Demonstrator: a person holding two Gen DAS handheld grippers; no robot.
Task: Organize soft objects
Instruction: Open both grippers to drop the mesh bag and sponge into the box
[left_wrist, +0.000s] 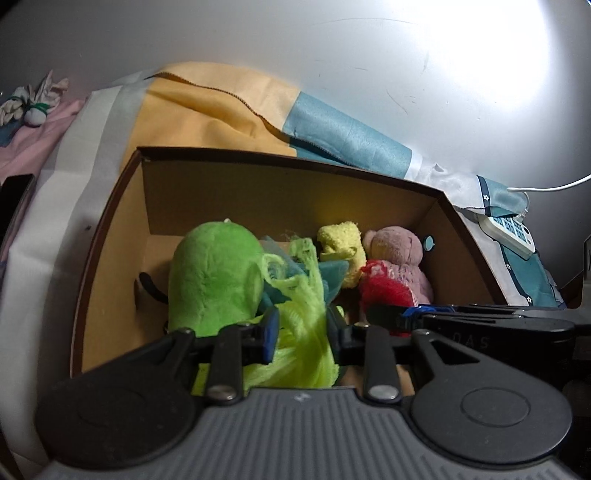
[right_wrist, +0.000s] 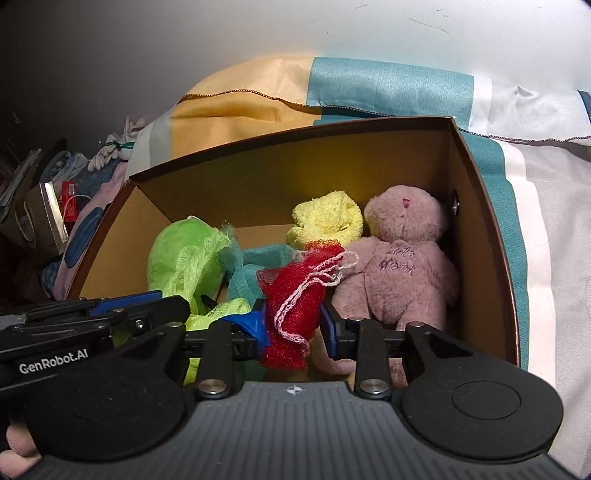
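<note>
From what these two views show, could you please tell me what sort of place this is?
Probably a bedroom. The brown cardboard box sits on a yellow, teal and white bedsheet against a plain white wall, and a white power strip lies on the sheet beside the box.

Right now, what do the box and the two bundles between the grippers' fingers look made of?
Box: likely cardboard, matte tan inside, thin folded walls. Green bundle: fine synthetic mesh, slightly shiny strands. Red bundle: coarser netting, open weave, with a pale knitted cord.
</note>
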